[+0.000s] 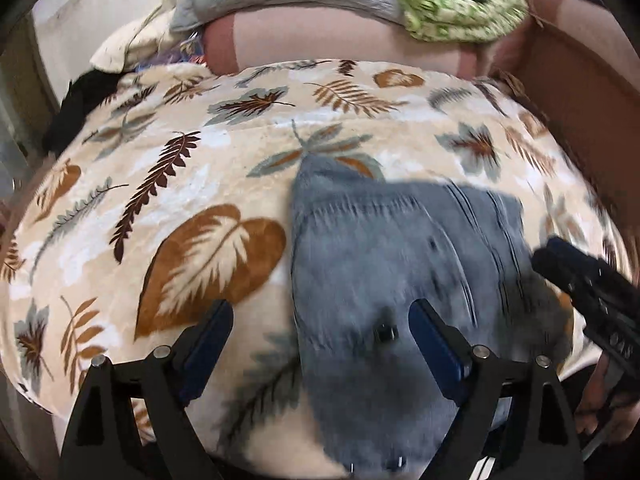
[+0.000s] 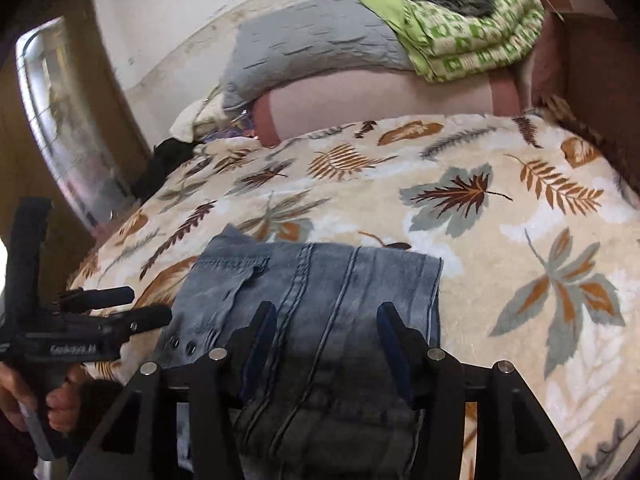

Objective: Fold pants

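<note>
Left wrist view
- My left gripper (image 1: pixel 322 312): fingers spread wide, nothing between the pads; one finger sits over the leaf-print blanket (image 1: pixel 168 184), the other over denim.
- Jeans (image 1: pixel 400 248): a folded grey-blue bundle on the blanket, ahead of and mostly to the right of this gripper; its left edge runs about midway between my fingers.
- My right gripper (image 1: pixel 568 264): comes in at the bundle's right edge, blurred.

Right wrist view
- My right gripper (image 2: pixel 326 316): half spread, empty; both pads hang just above the denim and I see no pinch.
- Jeans (image 2: pixel 320 276): straight under and ahead of this gripper, seams running away from me toward the pillows (image 2: pixel 380 76), so the long axis lies along my fingers.
- My left gripper (image 2: pixel 116 306): by the bundle's left edge, near the blanket's left side.
- Judgement: the right hand is centred on the bundle and nearer its middle; the left only borders it, so any last tidy or press falls to the right.
</note>
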Available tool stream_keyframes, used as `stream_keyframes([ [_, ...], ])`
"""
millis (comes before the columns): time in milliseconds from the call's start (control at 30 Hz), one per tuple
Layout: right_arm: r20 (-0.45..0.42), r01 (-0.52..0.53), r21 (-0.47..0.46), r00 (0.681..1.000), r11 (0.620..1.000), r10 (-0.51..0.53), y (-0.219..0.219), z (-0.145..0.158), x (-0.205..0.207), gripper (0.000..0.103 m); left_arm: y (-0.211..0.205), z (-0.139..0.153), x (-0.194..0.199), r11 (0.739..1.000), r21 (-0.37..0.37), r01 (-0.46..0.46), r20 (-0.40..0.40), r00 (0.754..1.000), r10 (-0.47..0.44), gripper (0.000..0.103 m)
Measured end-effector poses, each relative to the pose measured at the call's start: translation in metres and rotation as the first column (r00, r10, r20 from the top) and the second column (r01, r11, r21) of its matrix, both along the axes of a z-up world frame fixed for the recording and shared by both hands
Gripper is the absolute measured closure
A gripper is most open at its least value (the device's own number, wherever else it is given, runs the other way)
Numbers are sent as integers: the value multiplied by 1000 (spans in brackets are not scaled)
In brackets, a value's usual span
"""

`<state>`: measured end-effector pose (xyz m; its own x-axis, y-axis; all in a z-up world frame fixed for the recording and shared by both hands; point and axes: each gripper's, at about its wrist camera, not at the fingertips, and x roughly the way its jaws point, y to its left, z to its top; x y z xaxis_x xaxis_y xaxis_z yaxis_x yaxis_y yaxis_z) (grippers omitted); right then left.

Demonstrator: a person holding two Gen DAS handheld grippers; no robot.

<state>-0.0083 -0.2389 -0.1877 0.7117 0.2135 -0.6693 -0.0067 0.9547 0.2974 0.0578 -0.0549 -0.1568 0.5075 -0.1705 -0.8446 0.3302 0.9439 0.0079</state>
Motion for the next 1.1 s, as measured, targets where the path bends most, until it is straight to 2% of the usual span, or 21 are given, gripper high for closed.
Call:
stream_keyframes([
  [100,-46,-1,-13,999,1000,0,7,-8,-12,47,-4,-10,-17,999,11,35,-25,999,-35,13],
  [200,-109,-16,-67,994,998,9,15,-20,-19,47,-4,-32,-23,1000,21,13,-72,997,-11,13],
  [267,-148,-14,-100,989,995,-1,18,-30,-24,47,-3,-43,-24,1000,14,4,-75,997,-3,11],
  [400,-149,-4,-95,989,995,-10,14,-32,-29,46,-6,-48,-29,999,38,-1,-15,1000,2,7],
  [533,-146,-1,-80,989,997,-11,11,-33,-28,46,-4,-49,-31,999,52,-11,8,1000,11,3],
  [1100,-140,-1,-92,990,996,-11,13,-32,-29,45,-6,-46,-37,995,75,-73,28,997,71,2],
])
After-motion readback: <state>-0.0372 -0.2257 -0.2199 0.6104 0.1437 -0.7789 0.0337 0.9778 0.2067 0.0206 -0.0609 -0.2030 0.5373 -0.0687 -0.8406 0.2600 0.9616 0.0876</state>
